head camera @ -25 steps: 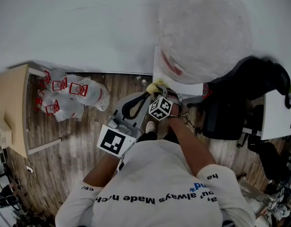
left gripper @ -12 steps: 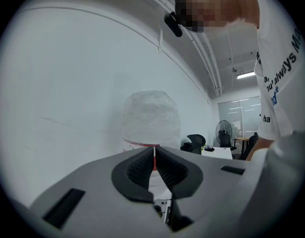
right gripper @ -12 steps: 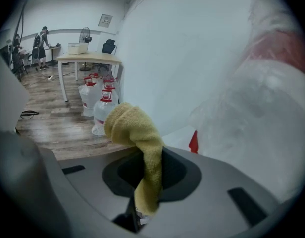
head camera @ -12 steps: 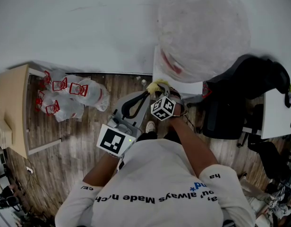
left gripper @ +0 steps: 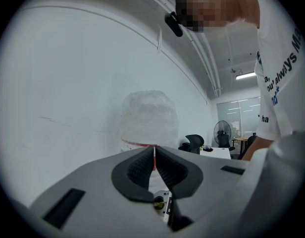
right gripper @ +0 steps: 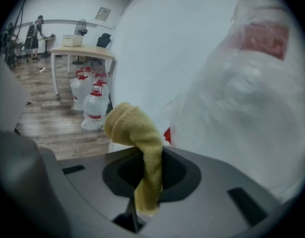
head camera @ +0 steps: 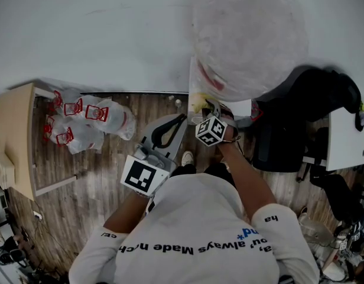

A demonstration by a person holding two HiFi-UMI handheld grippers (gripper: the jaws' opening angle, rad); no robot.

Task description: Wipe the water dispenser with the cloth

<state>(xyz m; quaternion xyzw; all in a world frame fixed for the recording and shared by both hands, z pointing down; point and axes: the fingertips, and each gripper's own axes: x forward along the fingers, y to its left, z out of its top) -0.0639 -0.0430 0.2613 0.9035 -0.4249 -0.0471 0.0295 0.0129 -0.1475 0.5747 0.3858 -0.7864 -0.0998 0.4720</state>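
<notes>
The water dispenser (head camera: pixel 195 89) is a white cabinet against the wall, carrying a big plastic-wrapped bottle (head camera: pixel 250 40). My right gripper (head camera: pixel 204 107) is shut on a yellow cloth (head camera: pixel 197 102) and holds it against the dispenser's front edge, just under the bottle. In the right gripper view the cloth (right gripper: pixel 135 133) sticks up from between the jaws, with the wrapped bottle (right gripper: pixel 241 93) close on the right. My left gripper (head camera: pixel 182 119) hangs lower left of the dispenser, shut with nothing in it; its view looks at the bottle (left gripper: pixel 148 120) from a distance.
Several water jugs with red caps (head camera: pixel 87 120) lie on the wooden floor to the left, beside a light wooden desk (head camera: pixel 16 135). A black office chair (head camera: pixel 300 123) and a white table (head camera: pixel 347 144) stand right of the dispenser. A person (right gripper: pixel 36 33) stands far off.
My right gripper has carried the cloth up and slightly right, onto the dispenser's edge below the bottle. The left gripper has stayed where it was.
</notes>
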